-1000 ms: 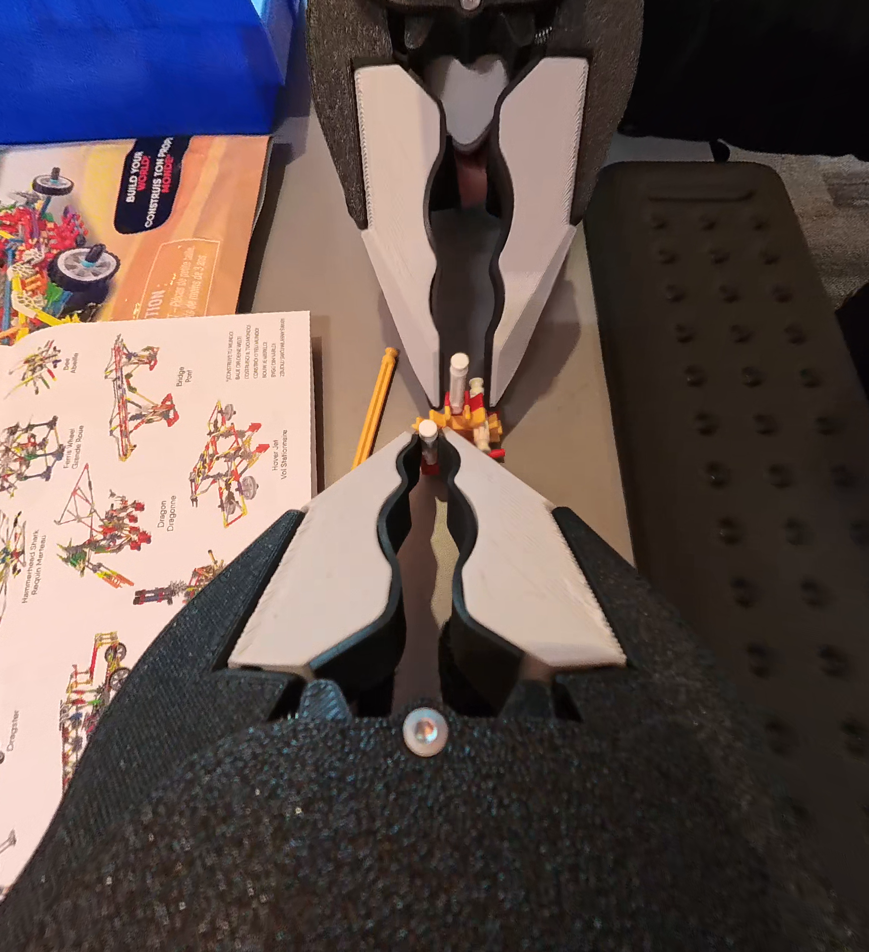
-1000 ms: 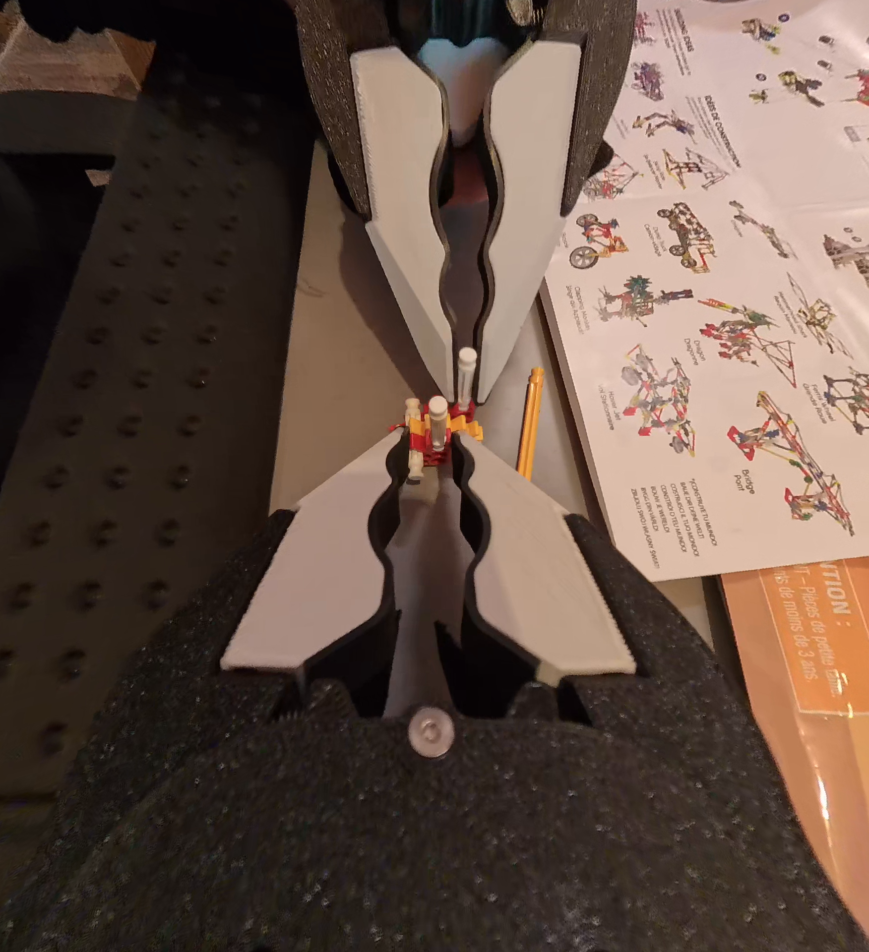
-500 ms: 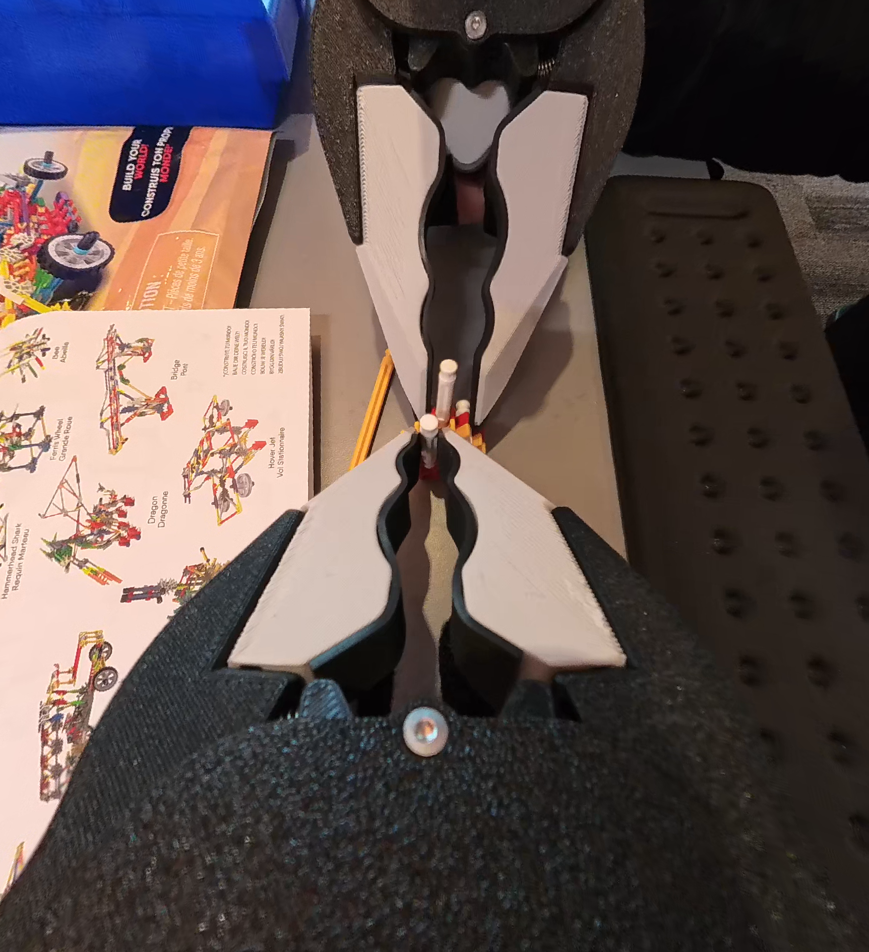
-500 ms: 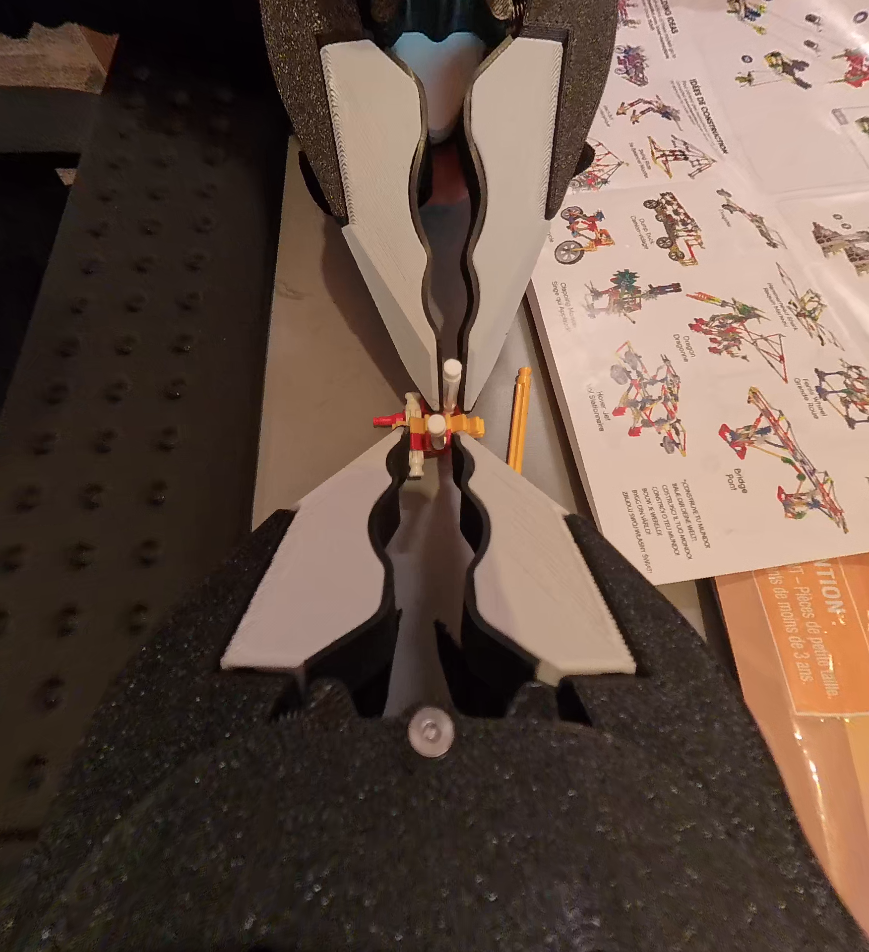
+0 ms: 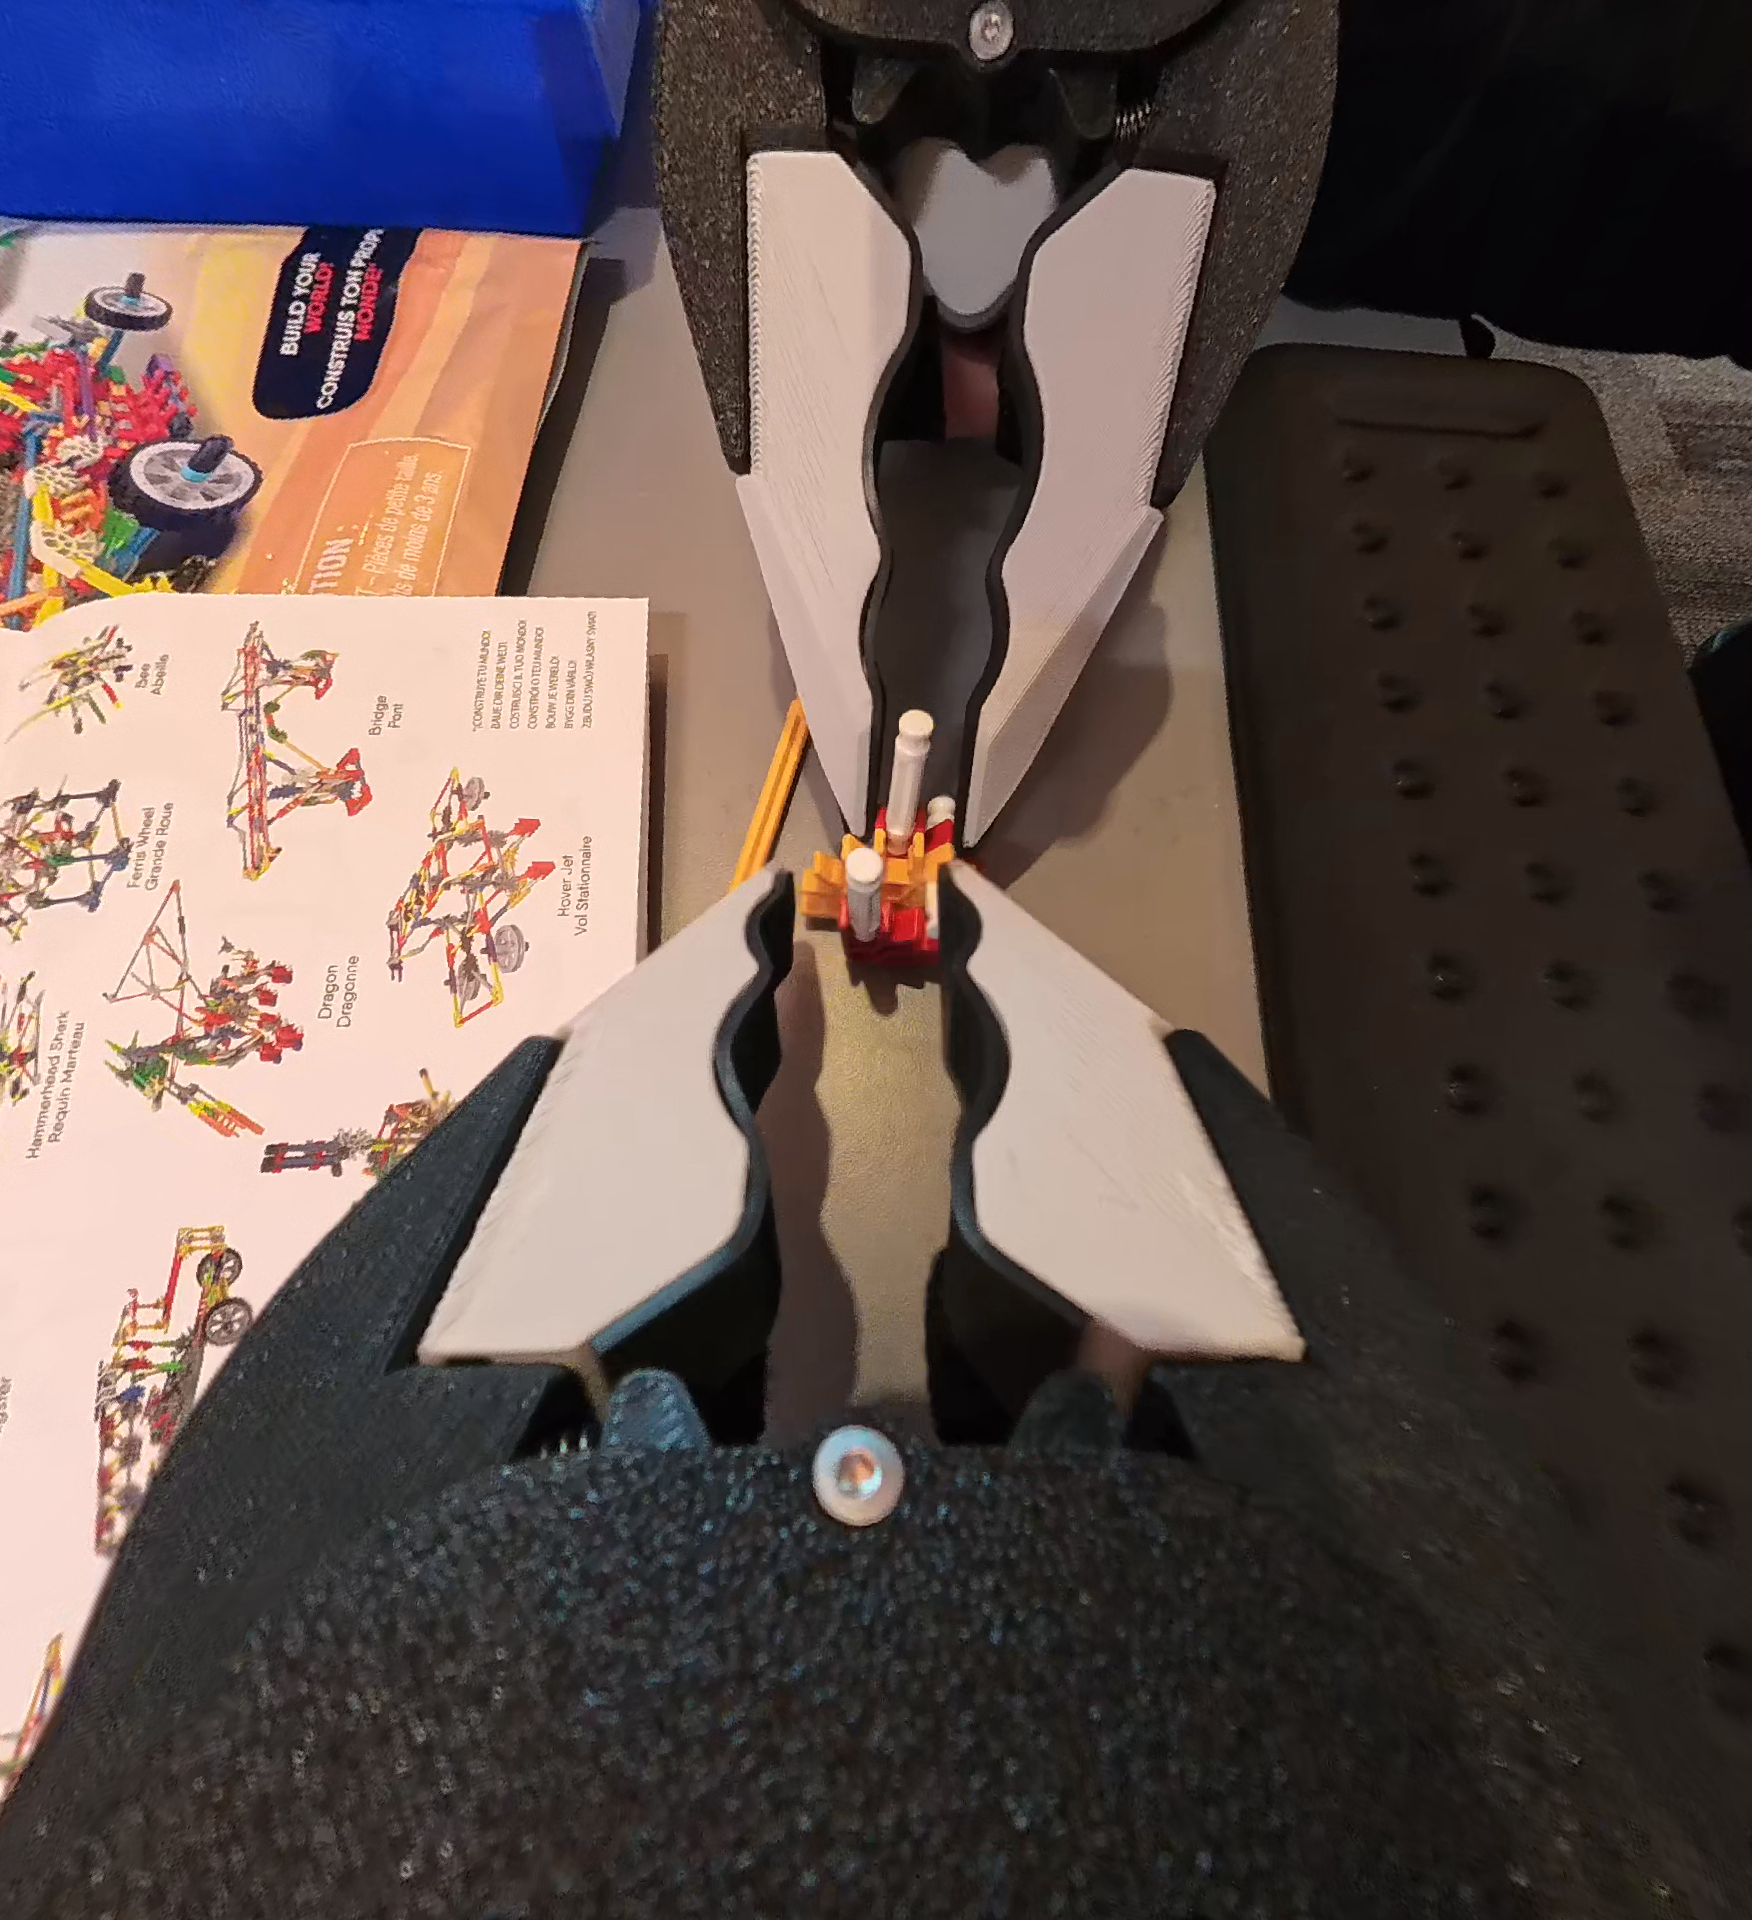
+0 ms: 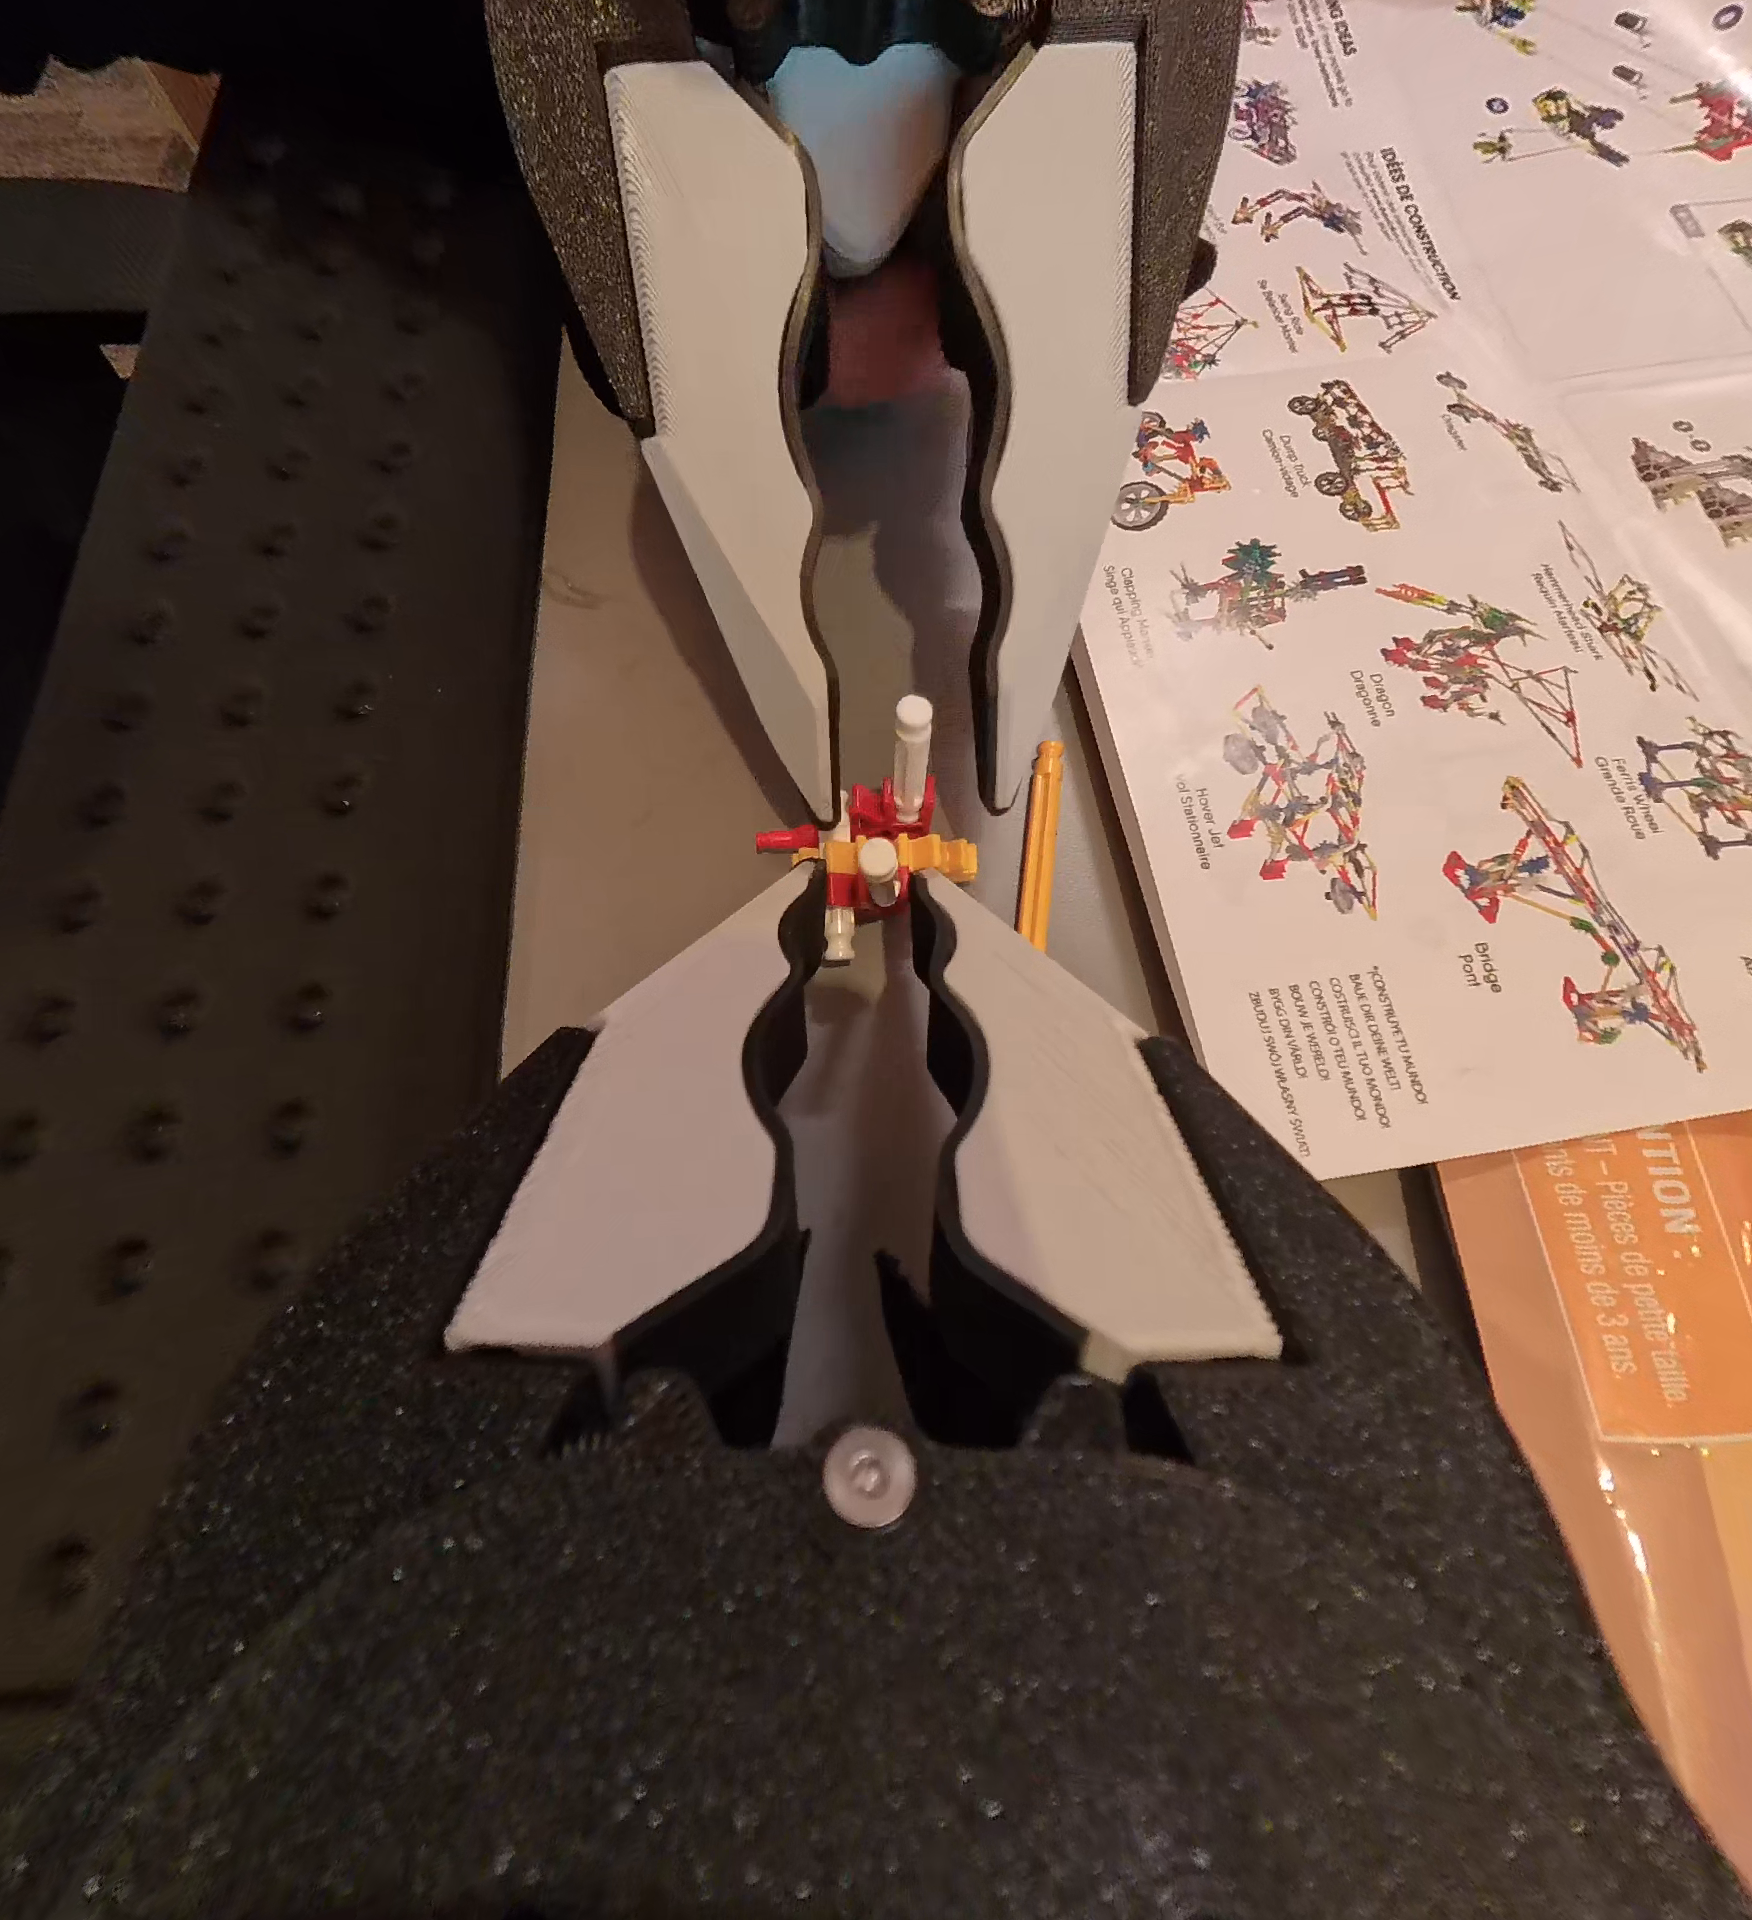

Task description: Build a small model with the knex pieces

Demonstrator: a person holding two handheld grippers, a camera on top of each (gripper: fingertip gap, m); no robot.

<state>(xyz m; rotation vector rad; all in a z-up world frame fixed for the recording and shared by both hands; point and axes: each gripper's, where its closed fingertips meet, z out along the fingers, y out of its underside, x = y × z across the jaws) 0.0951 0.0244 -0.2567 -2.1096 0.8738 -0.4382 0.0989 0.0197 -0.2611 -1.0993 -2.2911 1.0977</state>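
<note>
A small assembly [image 5: 887,904] of red and yellow connectors with short white rods hangs just above the grey table [image 5: 623,520]. My left gripper [image 5: 867,883] is open, with its pads on either side of the assembly and a gap on the left side. My right gripper [image 6: 864,894] is shut on the red lower part of the assembly [image 6: 877,852] and carries it. In the left wrist view the right gripper [image 5: 919,821] comes in from the top. In the right wrist view the left gripper [image 6: 913,800] stands open around a tall white rod [image 6: 911,758].
A loose yellow rod [image 5: 773,790] lies on the table beside the grippers; it also shows in the right wrist view [image 6: 1040,831]. A white instruction sheet [image 5: 280,831], an orange printed bag [image 5: 228,416] and a blue box [image 5: 259,94] lie to one side. A black studded mat [image 5: 1474,935] lies on the other. My left and right fingertips are right by each other.
My left gripper was shut on a white rod of the assembly and has now opened, letting it go. The right gripper keeps its hold and the assembly has barely moved.
</note>
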